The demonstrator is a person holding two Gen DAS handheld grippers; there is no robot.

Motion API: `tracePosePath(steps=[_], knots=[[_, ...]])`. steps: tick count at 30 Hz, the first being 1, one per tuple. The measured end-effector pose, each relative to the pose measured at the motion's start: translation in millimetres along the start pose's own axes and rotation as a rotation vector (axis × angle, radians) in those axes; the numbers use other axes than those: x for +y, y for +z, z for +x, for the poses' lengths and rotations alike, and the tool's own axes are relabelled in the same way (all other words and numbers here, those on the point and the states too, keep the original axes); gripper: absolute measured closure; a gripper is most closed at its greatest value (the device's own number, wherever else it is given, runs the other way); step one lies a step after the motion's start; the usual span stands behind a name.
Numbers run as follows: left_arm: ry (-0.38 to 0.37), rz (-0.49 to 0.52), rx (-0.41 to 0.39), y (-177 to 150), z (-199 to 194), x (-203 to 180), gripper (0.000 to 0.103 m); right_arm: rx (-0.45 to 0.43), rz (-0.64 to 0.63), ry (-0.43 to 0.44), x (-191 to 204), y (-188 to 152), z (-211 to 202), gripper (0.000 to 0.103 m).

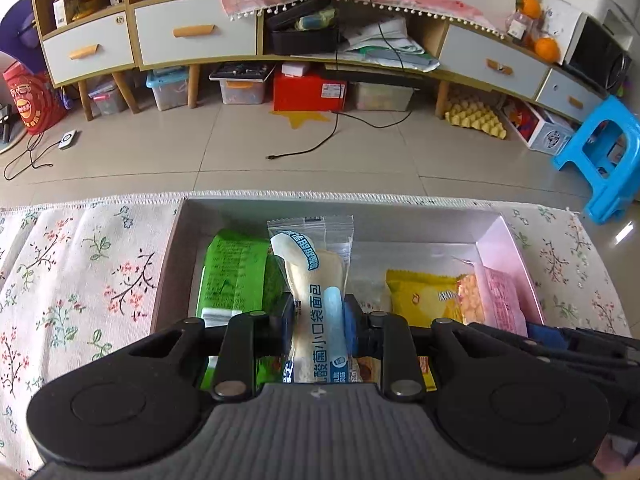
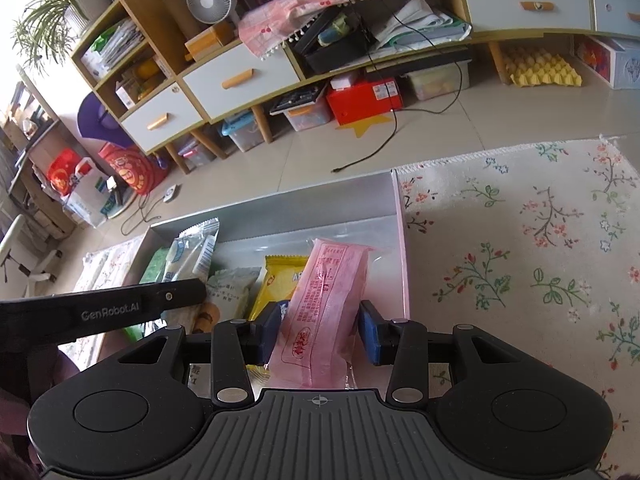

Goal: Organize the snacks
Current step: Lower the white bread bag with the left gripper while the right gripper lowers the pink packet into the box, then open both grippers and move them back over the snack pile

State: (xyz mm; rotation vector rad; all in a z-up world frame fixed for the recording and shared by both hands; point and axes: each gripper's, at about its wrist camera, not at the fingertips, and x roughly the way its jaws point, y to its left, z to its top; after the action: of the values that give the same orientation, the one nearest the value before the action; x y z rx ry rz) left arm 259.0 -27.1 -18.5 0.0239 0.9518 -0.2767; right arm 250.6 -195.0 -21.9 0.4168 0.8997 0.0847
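A shallow grey box [image 1: 420,222] with a pink right wall sits on the floral cloth. My left gripper [image 1: 320,322] is shut on a clear-wrapped bread packet [image 1: 310,280] with blue print, held upright over the box. A green packet [image 1: 236,276] lies at the box's left, a yellow packet [image 1: 420,296] and a pink packet [image 1: 504,296] at its right. My right gripper [image 2: 320,330] holds the pink packet [image 2: 324,304] over the box's right side [image 2: 400,240]; its right pad stands slightly off the wrapper. The left gripper's arm [image 2: 100,310] crosses the right wrist view.
The floral cloth [image 2: 520,260] covers the table to the right and left [image 1: 80,280] of the box. Beyond the table edge are tiled floor, a black cable [image 1: 320,144], a blue stool [image 1: 604,160] and a long cabinet [image 1: 192,36] with storage boxes beneath.
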Motion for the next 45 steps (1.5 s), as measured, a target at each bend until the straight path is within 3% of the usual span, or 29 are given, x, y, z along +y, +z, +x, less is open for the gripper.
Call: tracePosePath(steps=[5, 9, 15, 32, 45], knots=[[-0.014, -0.044, -0.024, -2.0, 4.2, 3.9, 0.08, -0.008, 0.007, -0.002, 0.6, 0.8, 0.5, 0.062], [-0.035, -0.081, -0.037, -3.2, 2.4, 6.7, 0.077, -0.011, 0.054, 0.032, -4.5, 3.9, -2.4, 0.053], [-0.04, -0.052, -0.046, -2.9, -5.1, 1.0, 0.055, -0.038, 0.072, 0.054, -4.4, 6.7, -13.3, 0.035], [-0.045, -0.032, -0.051, -23.6, -45.4, -0.3, 0.035, -0.053, -0.01, -0.035, 15.0, 1.8, -64.4, 0.024], [-0.045, -0.041, -0.074, -62.8, -94.0, 5.4, 0.016, -0.055, -0.067, -0.059, 48.0, -25.7, -119.6, 0.015]])
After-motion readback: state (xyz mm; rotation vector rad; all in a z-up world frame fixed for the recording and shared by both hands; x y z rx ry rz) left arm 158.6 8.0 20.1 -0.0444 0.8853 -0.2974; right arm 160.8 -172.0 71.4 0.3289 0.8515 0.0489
